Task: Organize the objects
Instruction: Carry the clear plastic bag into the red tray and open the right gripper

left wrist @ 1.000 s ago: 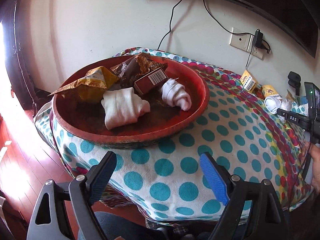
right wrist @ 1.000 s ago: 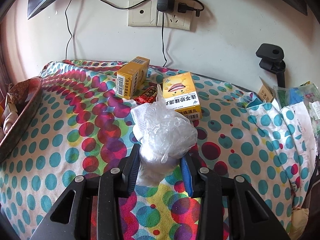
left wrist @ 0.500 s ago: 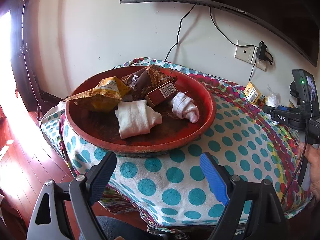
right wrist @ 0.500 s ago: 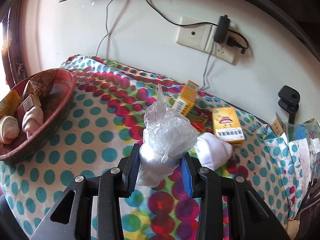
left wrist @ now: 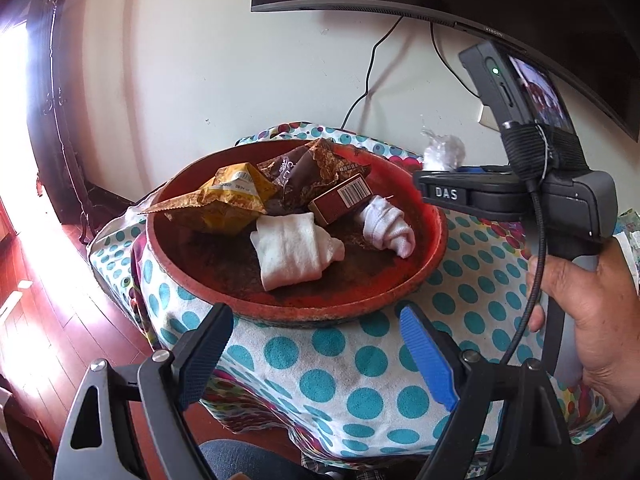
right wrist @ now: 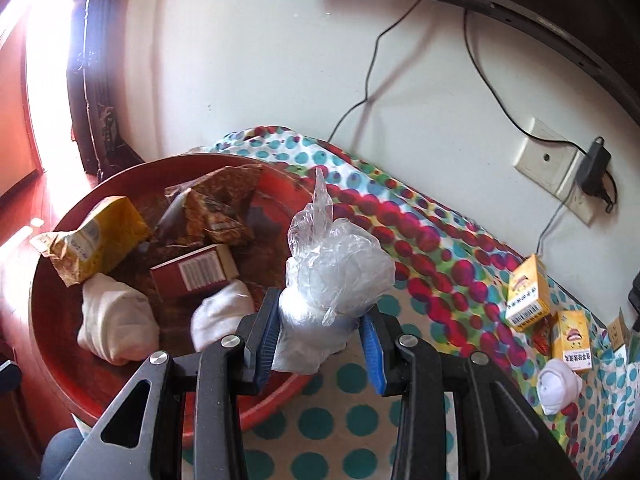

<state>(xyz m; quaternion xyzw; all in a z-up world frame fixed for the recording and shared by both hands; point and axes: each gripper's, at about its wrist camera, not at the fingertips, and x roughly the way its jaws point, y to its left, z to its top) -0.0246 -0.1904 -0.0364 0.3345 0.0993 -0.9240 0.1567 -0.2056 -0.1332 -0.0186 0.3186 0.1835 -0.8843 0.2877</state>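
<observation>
A red tray fills the left of the right wrist view, already loaded: a yellow snack pouch at its upper left, brown wrappers behind, a red-brown carton in the middle and two rolled white socks along the near side. That share of the sorting looks done.

At centre frame the right claw is clamped narrowly on a crumpled clear plastic bag, both blue pads pressed into its sides, the bundle hanging over the tray's right rim and not yet released. Setting it down among the others appears to be the step in hand.

Further right, on the polka-dot cloth of the counter, work remains: two yellow boxes at the right edge, something small and red between them that is too hidden to name, and a third rolled sock at lower right, all well apart from the tray.

In the left wrist view the left claw stands wide and empty at the bottom of the frame, just short of the tray's near rim, while a person's hand at the right grips the other tool's handle. Roughly half the items seem gathered.
</observation>
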